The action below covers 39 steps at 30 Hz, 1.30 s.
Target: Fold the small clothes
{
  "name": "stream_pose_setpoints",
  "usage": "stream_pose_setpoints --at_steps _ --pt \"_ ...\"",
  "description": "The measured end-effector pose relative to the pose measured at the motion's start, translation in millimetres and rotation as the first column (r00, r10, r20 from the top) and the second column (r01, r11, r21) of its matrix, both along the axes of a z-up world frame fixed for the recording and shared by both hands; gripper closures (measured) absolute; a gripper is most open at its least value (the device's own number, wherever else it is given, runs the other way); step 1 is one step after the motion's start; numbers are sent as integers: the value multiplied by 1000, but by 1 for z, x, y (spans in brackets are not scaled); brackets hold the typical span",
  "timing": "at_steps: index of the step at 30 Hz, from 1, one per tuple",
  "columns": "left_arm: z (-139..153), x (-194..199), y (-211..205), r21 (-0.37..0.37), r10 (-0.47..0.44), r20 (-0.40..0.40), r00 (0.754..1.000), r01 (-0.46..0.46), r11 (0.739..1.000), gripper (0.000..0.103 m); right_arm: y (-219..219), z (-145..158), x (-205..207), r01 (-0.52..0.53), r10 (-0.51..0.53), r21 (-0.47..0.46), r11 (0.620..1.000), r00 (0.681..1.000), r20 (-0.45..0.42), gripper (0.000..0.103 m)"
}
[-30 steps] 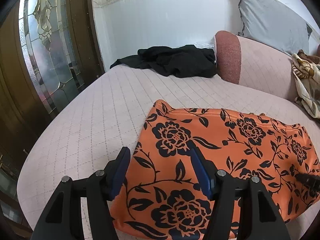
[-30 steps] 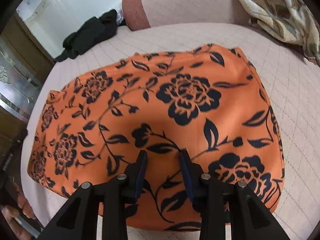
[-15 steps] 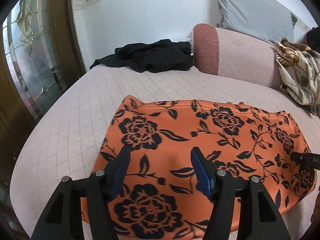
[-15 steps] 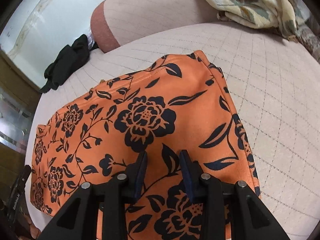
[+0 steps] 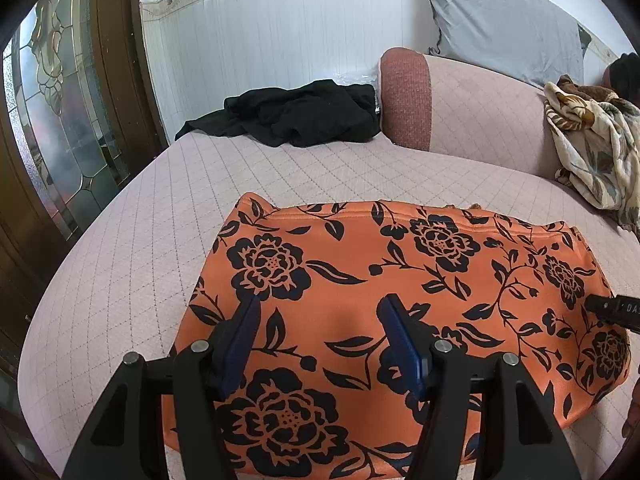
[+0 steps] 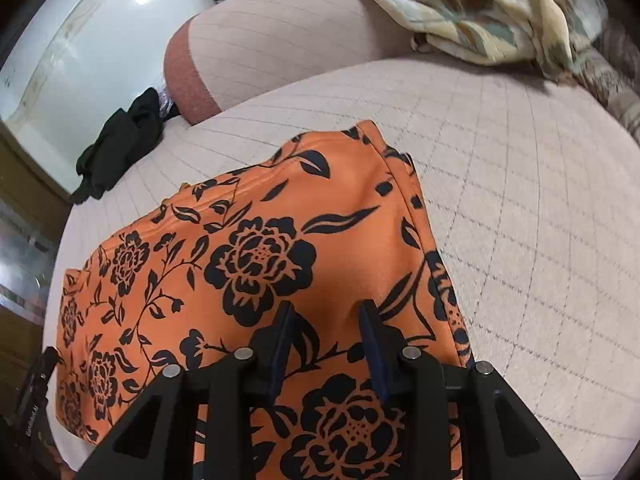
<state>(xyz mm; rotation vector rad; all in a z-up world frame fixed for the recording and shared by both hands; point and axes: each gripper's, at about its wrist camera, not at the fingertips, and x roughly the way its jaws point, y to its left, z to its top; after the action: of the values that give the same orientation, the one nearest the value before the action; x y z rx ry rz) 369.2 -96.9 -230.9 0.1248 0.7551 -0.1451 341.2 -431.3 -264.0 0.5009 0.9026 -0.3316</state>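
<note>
The orange floral garment (image 5: 400, 304) lies flat on the pink quilted bed (image 5: 168, 232), well in front of the black clothing (image 5: 296, 116) heaped at the bed's far edge. The left gripper (image 5: 320, 320) hovers over the garment's near left part with its 2 jaws spread wide and nothing between them. The right gripper (image 6: 326, 320) sits above the garment's right end, jaws parted more narrowly and also empty, with a patterned blanket (image 6: 480, 12) beyond the garment.
</note>
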Motion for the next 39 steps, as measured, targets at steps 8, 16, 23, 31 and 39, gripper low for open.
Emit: stream_pose_setpoints --at_steps 8,16,23,31,39 --pt "-7 6 8 -28 -20 -57 998 18 999 37 9 2 -1 -10 10 19 1000 1000 5 66" --pt "-24 6 82 -145 136 -227 964 -172 974 36 17 12 -23 -21 16 70 997 997 76 66" --pt "-35 -41 128 -224 215 -294 931 -286 932 36 62 31 -41 -202 168 163 966 966 197 66" --pt "-47 -47 118 -378 137 -339 931 -268 886 36 116 19 -27 -346 306 246 906 934 184 65" --pt "-54 -16 99 -538 91 -306 948 -251 805 39 126 -18 -6 -343 334 305 888 939 84 65"
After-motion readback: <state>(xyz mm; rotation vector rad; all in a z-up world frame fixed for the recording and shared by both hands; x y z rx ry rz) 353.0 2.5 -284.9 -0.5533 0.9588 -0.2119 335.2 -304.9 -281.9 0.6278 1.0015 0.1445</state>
